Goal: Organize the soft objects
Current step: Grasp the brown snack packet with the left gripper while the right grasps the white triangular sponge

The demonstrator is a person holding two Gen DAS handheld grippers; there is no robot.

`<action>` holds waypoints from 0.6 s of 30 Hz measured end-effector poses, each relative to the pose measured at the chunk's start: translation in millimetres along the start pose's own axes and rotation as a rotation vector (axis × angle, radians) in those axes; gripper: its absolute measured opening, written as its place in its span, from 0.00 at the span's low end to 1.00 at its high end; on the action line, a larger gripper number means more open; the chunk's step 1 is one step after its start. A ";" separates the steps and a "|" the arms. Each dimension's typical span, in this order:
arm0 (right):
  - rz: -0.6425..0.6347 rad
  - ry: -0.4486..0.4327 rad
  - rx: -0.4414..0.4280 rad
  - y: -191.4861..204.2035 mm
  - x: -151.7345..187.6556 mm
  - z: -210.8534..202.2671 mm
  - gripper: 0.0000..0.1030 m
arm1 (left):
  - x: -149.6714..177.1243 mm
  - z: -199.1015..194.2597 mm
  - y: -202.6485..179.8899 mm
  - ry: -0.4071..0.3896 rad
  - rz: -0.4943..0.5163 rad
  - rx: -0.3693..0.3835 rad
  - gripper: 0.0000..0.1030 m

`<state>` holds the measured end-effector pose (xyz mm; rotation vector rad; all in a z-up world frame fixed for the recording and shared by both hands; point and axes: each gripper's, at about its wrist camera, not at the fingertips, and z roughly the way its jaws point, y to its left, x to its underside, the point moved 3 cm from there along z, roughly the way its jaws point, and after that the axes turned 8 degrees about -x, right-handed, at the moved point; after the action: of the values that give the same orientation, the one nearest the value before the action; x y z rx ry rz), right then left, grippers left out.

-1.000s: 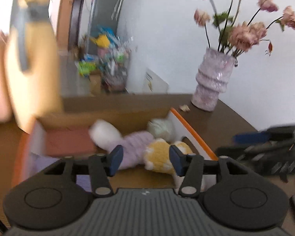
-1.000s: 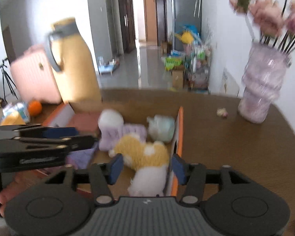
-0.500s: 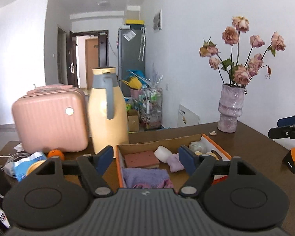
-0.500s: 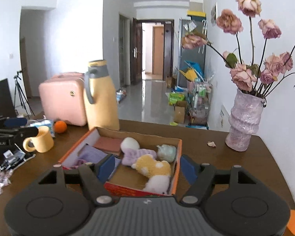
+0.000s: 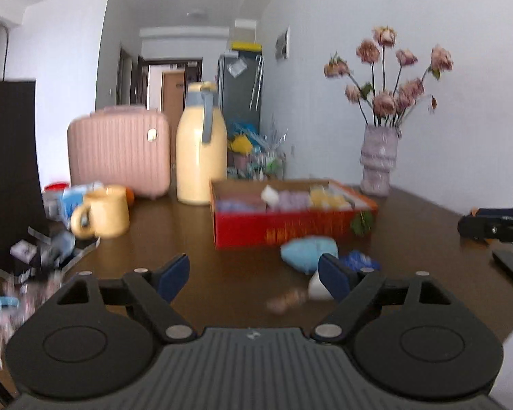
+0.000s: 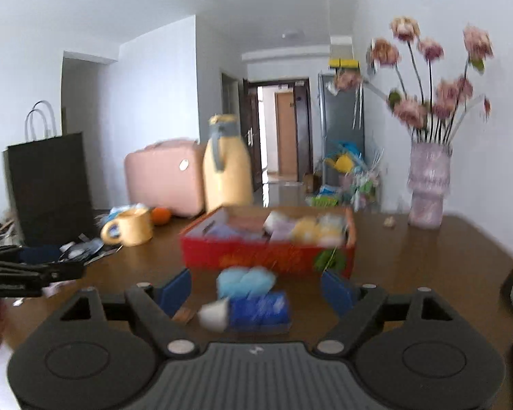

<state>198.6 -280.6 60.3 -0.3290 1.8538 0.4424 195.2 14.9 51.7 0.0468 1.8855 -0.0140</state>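
**Both grippers pulled back from the red box, jaws wide and empty**

Left wrist view: the left gripper [image 5: 253, 275] has just been opening its jaws; they stand wide apart with only bare brown counter [image 5: 195, 235] between them. The red box [image 5: 290, 227] sits well ahead near the middle of the counter, soft toys lined up inside it. A light blue soft toy [image 5: 307, 251] lies on the counter just in front of the box, beside the right-hand jaw, with a dark blue soft object [image 5: 360, 260] next to it, partly hidden by that jaw. Open counter stretches between the gripper and the box; a yellow mug [image 5: 102, 212] and blurred clutter crowd the left edge. The right gripper [image 5: 496, 227] shows at the far right edge.

Right wrist view: the right gripper [image 6: 256, 288] has also just been opening its jaws, wide, pressing on nothing. Here the light blue toy [image 6: 246, 280] and the dark blue object [image 6: 258, 307] lie between the jaws, unobstructed, in front of the box [image 6: 266, 256]. This view also shows a black paper bag [image 6: 49, 184] at the left and free counter to the right, up to the vase [image 6: 427, 184].
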 end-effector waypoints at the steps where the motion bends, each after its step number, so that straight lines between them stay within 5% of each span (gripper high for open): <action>1: 0.013 0.010 -0.007 2.1 7.6 -1.2 0.80 | 6.7 -4.1 -0.5 0.013 0.000 -0.002 0.82; 9: -0.006 0.074 0.015 15.9 31.6 11.1 0.79 | 20.9 7.4 -14.0 0.056 0.037 0.030 0.80; 12: -0.002 0.092 0.002 15.0 34.2 22.7 0.77 | 27.4 27.1 -19.0 0.099 0.049 0.048 0.66; 18: 0.018 0.155 -0.017 12.0 37.9 60.0 0.66 | 36.7 87.2 -42.3 0.123 0.253 0.107 0.63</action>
<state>232.0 -242.8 9.0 -0.3667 2.0060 0.4562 265.0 -29.4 -10.8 0.3661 1.9885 0.0626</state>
